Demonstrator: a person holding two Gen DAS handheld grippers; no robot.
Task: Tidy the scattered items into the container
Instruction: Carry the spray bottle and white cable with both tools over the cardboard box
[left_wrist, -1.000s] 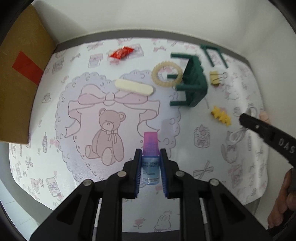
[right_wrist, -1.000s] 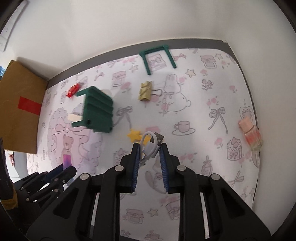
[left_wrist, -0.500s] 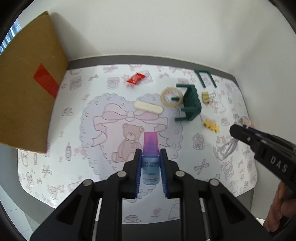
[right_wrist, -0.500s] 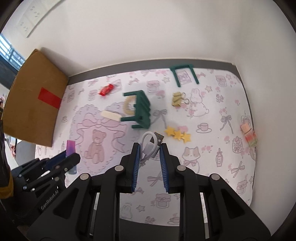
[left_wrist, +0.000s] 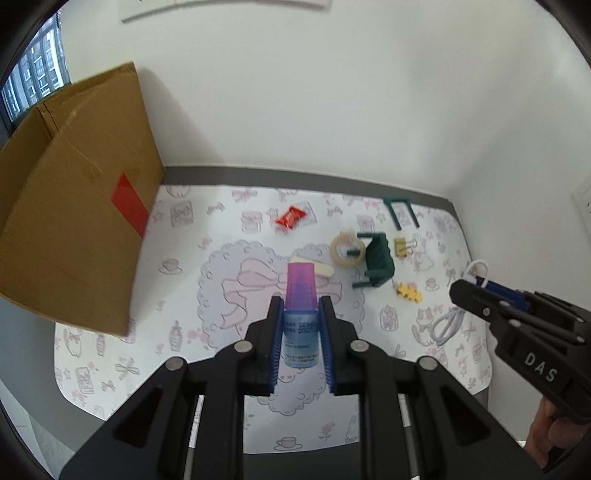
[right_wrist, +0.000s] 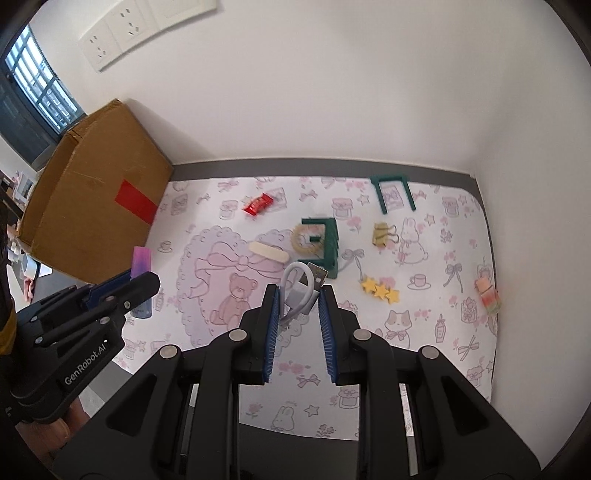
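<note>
left claw (left_wrist: 301, 332): pinching purple-capped bottle (left_wrist: 300, 314) | right claw (right_wrist: 297, 314): pinching white USB cable (right_wrist: 301, 286) | both above bench (right_wrist: 458, 354), cardboard box (left_wrist: 70, 206) left

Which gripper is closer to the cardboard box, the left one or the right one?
The left. The left gripper, holding the blue bottle, is beside the cardboard box; the right gripper, holding the white cable, is further right, above the mat's middle.

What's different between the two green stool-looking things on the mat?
The green stool nearer the middle is whole, with a slatted top, and lies tipped on its side against a beige ring. The green frame near the back wall is only a bare U-shaped piece, lying flat and alone. Both are dark green plastic, and neither is held.
</note>
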